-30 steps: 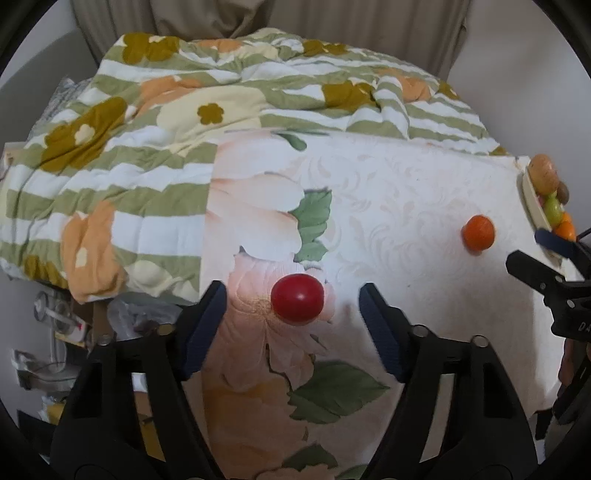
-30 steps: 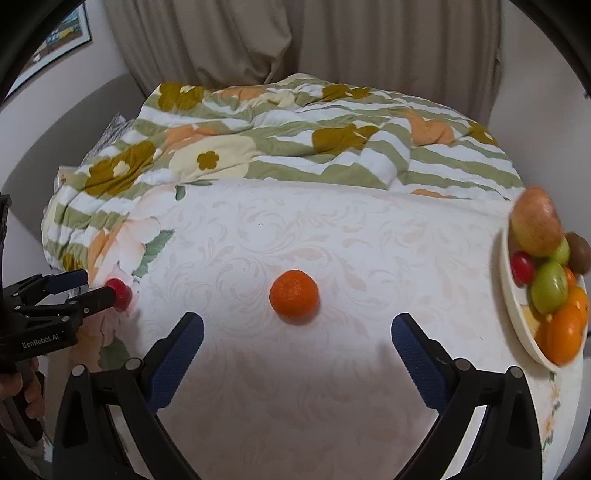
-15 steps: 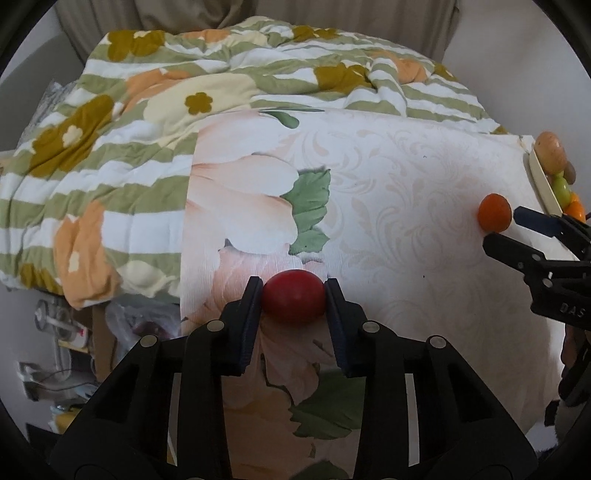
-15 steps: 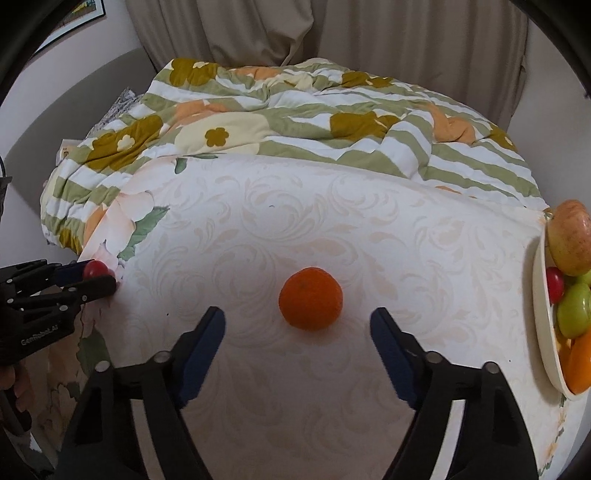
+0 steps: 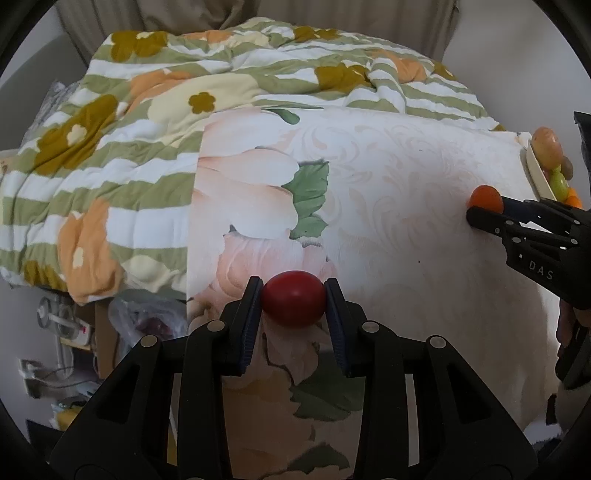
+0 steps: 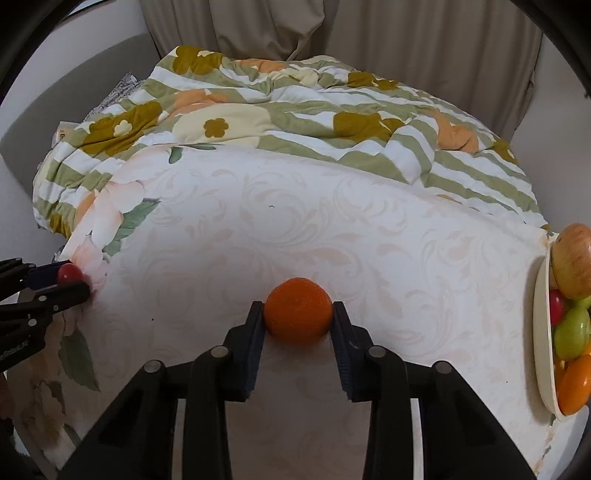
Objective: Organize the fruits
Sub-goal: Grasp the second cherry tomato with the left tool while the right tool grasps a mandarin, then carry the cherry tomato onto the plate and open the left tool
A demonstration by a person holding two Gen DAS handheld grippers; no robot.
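Red tomato-looking fruit (image 5: 294, 303) is pinched tight in the left gripper (image 5: 294, 306), blue pads pressing on both of its sides, right by the left edge of the bed, on the flowery part of the sheet (image 5: 388, 177) where the big peach petals and green leaves are printed. From the right wrist camera you can see that same left gripper (image 6: 70, 282) poking in from the left side with the little red fruit (image 6: 70, 273) between its tips.

Over on the right gripper (image 6: 297, 319), the jaws have just been closing and now they're clamped on an orange (image 6: 297, 311), pads touching it left and right. It sits on the pale swirly part of the sheet (image 6: 332, 229), roughly mid-bed, toward the near edge. The left camera catches the orange (image 5: 484, 196) too, with the right gripper (image 5: 484, 212) coming in from the right edge of the frame.

At the right edge of the bed there's a cream plate (image 6: 541, 332) already loaded: an apple (image 6: 572, 260), something small and red (image 6: 556, 305), a green fruit (image 6: 571, 334) and another orange one (image 6: 574, 384). It's well apart from both held fruits.

Behind all that, a rumpled striped blanket (image 6: 295, 110) with green stripes and mustard flowers is piled along the far edge, curtains (image 6: 332, 26) hanging past it.
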